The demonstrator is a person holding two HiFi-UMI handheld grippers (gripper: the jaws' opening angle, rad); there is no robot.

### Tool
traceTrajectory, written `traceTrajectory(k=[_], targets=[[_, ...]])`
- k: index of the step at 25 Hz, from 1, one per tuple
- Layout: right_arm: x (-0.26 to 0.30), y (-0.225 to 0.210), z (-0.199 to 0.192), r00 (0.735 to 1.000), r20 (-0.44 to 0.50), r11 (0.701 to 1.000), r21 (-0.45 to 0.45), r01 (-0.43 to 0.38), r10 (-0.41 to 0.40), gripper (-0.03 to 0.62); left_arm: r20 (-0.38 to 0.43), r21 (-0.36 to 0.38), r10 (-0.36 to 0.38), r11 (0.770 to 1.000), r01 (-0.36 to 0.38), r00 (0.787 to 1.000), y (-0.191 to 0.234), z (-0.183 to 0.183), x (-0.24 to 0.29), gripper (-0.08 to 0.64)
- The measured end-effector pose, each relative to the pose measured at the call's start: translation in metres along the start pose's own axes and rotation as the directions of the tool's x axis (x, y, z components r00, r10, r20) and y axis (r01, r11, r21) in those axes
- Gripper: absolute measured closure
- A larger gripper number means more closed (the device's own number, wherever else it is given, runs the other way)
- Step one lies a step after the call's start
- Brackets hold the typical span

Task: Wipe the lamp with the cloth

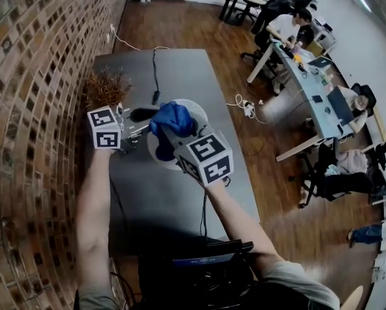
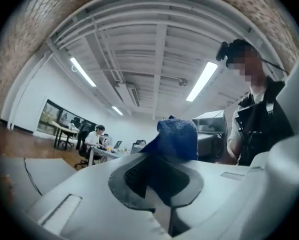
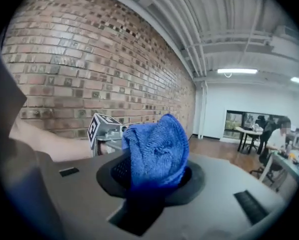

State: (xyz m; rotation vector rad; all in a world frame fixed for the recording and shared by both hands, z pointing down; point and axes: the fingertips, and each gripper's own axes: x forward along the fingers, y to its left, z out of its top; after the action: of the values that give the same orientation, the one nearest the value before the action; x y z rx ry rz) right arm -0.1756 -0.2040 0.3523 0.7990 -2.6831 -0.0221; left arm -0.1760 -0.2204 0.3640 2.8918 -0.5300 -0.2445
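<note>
The blue cloth (image 1: 172, 118) is bunched in my right gripper (image 1: 170, 135), which is shut on it over the lamp's round white base (image 1: 197, 117). In the right gripper view the cloth (image 3: 157, 146) fills the jaws of that gripper (image 3: 152, 180). A black part of the lamp (image 1: 141, 114) lies just left of the cloth. My left gripper (image 1: 136, 132) hovers beside it and points right, towards the cloth. Its jaws (image 2: 157, 178) are shut with nothing visible between them. The cloth (image 2: 178, 138) shows just beyond them.
The lamp stands on a dark grey desk (image 1: 180, 70) along a brick wall (image 1: 25, 108). A dried plant (image 1: 106, 88) sits by the wall behind my left gripper. A black cable (image 1: 155, 76) runs across the desk. Office desks with seated people (image 1: 296, 37) are to the right.
</note>
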Motion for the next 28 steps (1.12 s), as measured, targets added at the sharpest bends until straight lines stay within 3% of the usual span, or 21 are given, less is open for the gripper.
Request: traceTrajectory(k=[2, 4, 5, 8, 11, 14, 16, 18, 20, 21, 25, 27, 28], targets=[[-0.011, -0.007, -0.009, 0.999, 0.010, 0.999, 0.028, 0.030, -0.030, 0.465, 0.141, -0.007, -0.009, 1.000, 0.010, 0.990, 0.002, 0.025, -0.012, 0.546], [-0.015, -0.007, -0.009, 0.999, 0.007, 0.999, -0.003, 0.035, -0.035, 0.466, 0.339, -0.086, -0.050, 0.993, 0.084, 0.939, 0.008, 0.063, -0.029, 0.560], [-0.013, 0.000, -0.009, 1.000, -0.008, 0.998, -0.061, 0.011, -0.012, 0.466, 0.367, -0.114, -0.081, 0.985, 0.131, 0.927, 0.008, 0.072, -0.029, 0.555], [0.001, 0.034, -0.018, 0.991, -0.119, 0.947, -0.303, -0.102, 0.069, 0.466, 0.202, -0.144, -0.173, 0.968, 0.203, 0.964, 0.007, 0.057, 0.006, 0.555], [0.006, 0.044, -0.028, 0.975, -0.222, 0.873, -0.470, -0.133, 0.029, 0.466, 0.071, -0.220, -0.248, 0.941, 0.258, 0.966, 0.010, 0.040, 0.032, 0.556], [0.004, 0.046, -0.032, 0.961, -0.277, 0.826, -0.543, -0.150, -0.008, 0.466, -0.115, -0.231, -0.315, 0.931, 0.283, 0.942, 0.002, 0.024, 0.044, 0.556], [0.002, 0.044, -0.033, 0.954, -0.298, 0.809, -0.570, -0.143, -0.042, 0.466, -0.261, -0.176, -0.319, 0.944, 0.280, 0.911, -0.003, 0.013, 0.049, 0.556], [-0.006, 0.040, -0.035, 0.947, -0.313, 0.812, -0.570, -0.124, -0.075, 0.466, -0.357, -0.121, -0.319, 0.948, 0.295, 0.878, -0.010, 0.005, 0.054, 0.557], [-0.016, 0.037, -0.036, 0.947, -0.311, 0.840, -0.533, -0.099, -0.086, 0.466, -0.378, -0.096, -0.331, 0.943, 0.320, 0.864, -0.017, 0.003, 0.057, 0.557], [-0.020, 0.035, -0.036, 0.948, -0.305, 0.855, -0.513, -0.084, -0.089, 0.466, -0.362, -0.094, -0.338, 0.941, 0.326, 0.869, -0.018, 0.005, 0.058, 0.557], [-0.027, 0.031, -0.035, 0.960, -0.268, 0.895, -0.444, -0.048, -0.082, 0.466, -0.245, -0.108, -0.325, 0.945, 0.307, 0.913, -0.008, 0.015, 0.055, 0.557], [-0.031, 0.033, -0.037, 0.962, -0.258, 0.887, -0.459, -0.041, -0.089, 0.466, -0.267, -0.090, -0.305, 0.952, 0.292, 0.914, -0.007, 0.010, 0.053, 0.558], [-0.034, 0.033, -0.039, 0.958, -0.264, 0.868, -0.496, -0.034, -0.114, 0.466, -0.298, -0.066, -0.290, 0.957, 0.284, 0.910, -0.006, 0.007, 0.054, 0.558]])
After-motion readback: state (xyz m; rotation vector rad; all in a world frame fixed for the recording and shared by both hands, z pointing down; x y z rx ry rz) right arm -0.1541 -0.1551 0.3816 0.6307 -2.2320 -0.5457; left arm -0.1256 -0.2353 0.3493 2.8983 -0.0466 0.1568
